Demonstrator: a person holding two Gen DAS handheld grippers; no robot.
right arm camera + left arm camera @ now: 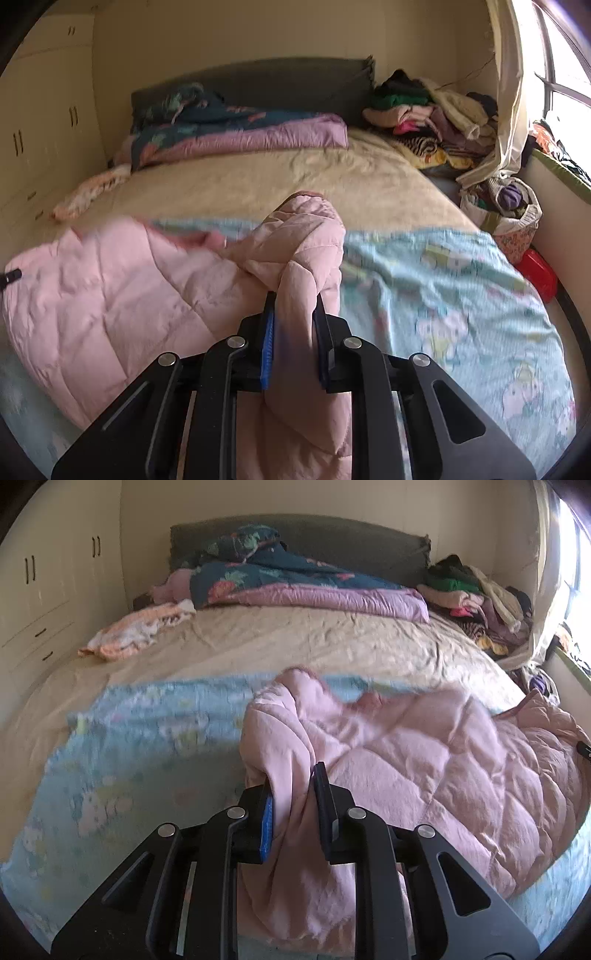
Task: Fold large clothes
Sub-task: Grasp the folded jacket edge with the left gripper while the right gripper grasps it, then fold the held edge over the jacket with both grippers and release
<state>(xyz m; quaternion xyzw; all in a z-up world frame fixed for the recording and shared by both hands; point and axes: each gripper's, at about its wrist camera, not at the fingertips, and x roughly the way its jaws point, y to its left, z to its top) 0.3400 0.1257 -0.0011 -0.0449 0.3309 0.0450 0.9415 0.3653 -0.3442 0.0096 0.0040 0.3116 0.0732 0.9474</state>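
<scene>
The bed (258,642) carries a pale blue printed sheet (147,746), and on that sheet lies the pink quilted garment (424,768), bunched and partly lifted. The left gripper (293,805) pinches a fold at its one end; the right gripper (293,325) pinches a thick padded fold at the other.

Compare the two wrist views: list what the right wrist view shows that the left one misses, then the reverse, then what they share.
Only the right wrist view shows the red box on the floor beside the bed and the full fabric basket next to it.

Only the left wrist view shows the drawer handles low on the wardrobe.

Both show a claw, left claw and right claw, shut on the pink quilted coat, which lies on the blue cartoon blanket, and the clothes pile by the headboard.
</scene>
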